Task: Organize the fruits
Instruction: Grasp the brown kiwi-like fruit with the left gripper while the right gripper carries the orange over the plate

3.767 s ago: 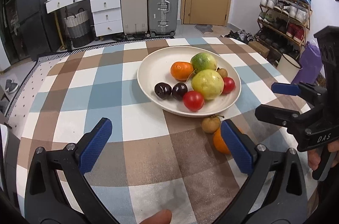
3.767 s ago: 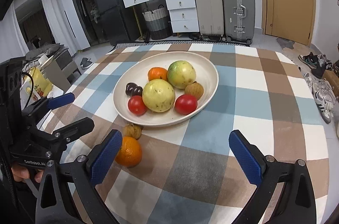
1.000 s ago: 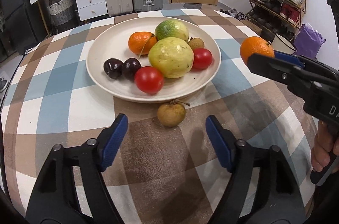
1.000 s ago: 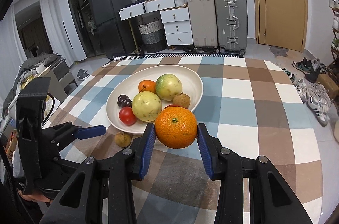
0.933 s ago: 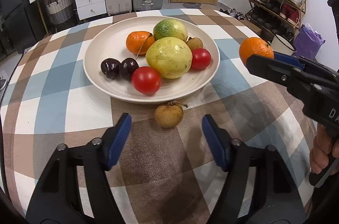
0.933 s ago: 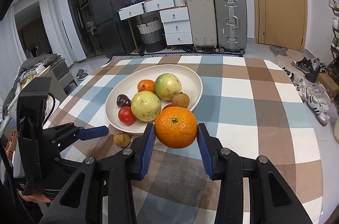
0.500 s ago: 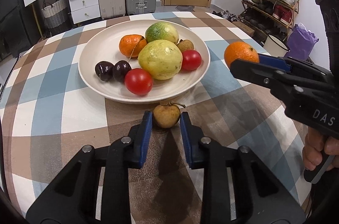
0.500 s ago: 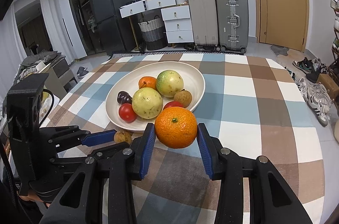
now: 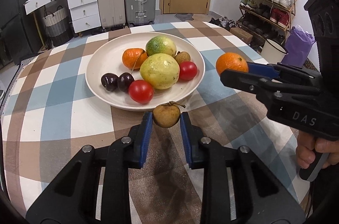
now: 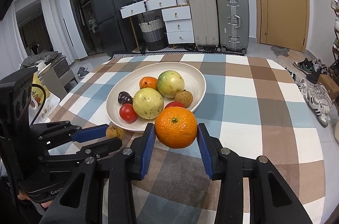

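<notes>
wrist views, angled down, sharing plate (image 9: pixel 197 84)

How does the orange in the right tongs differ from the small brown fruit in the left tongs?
The orange is bright and large; the brown fruit is dull, much smaller and keeps a stem. The orange hangs clear above the tablecloth; the brown fruit sits low beside the plate. Both are round and clamped between blue pads.

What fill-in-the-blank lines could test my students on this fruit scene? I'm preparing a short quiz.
1. The right gripper is shut on the ____.
2. The left gripper is shut on a small brown fruit just outside the ____.
3. The number of red tomatoes in the plate is ____.

Missing words: orange; plate; two
</notes>
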`<state>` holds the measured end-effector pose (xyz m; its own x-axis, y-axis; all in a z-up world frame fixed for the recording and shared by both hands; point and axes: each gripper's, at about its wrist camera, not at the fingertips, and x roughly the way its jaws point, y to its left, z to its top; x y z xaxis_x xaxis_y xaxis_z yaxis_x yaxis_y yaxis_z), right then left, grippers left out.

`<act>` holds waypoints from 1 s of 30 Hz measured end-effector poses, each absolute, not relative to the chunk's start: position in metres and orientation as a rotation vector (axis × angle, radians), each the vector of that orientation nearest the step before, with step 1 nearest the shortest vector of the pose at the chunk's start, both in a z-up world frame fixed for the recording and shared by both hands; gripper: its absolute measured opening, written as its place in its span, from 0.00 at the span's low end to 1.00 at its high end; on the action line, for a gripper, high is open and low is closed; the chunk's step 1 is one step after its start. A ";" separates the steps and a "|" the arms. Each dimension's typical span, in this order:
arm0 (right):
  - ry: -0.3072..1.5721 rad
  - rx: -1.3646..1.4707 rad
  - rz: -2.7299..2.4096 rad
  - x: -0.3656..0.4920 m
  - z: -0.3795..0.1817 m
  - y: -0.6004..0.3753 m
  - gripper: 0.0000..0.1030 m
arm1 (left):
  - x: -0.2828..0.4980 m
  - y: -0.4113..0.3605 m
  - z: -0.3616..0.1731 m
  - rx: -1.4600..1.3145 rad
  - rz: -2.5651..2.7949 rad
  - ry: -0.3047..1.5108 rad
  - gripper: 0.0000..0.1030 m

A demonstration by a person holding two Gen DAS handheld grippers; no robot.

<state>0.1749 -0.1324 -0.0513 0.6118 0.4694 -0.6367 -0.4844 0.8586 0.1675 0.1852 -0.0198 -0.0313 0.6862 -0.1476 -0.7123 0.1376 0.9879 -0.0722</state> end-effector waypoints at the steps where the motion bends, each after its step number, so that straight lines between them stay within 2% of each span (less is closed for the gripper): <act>1: 0.729 -0.021 0.552 0.175 -0.051 -0.132 0.39 | 0.184 -0.019 -0.029 -0.014 -0.157 0.793 0.24; 17: 0.693 0.034 0.565 0.186 -0.022 -0.121 0.39 | 0.181 0.023 0.007 -0.077 -0.080 0.715 0.24; 30: 0.727 0.091 0.510 0.214 -0.019 -0.104 0.39 | 0.220 0.046 0.018 -0.075 -0.041 0.692 0.24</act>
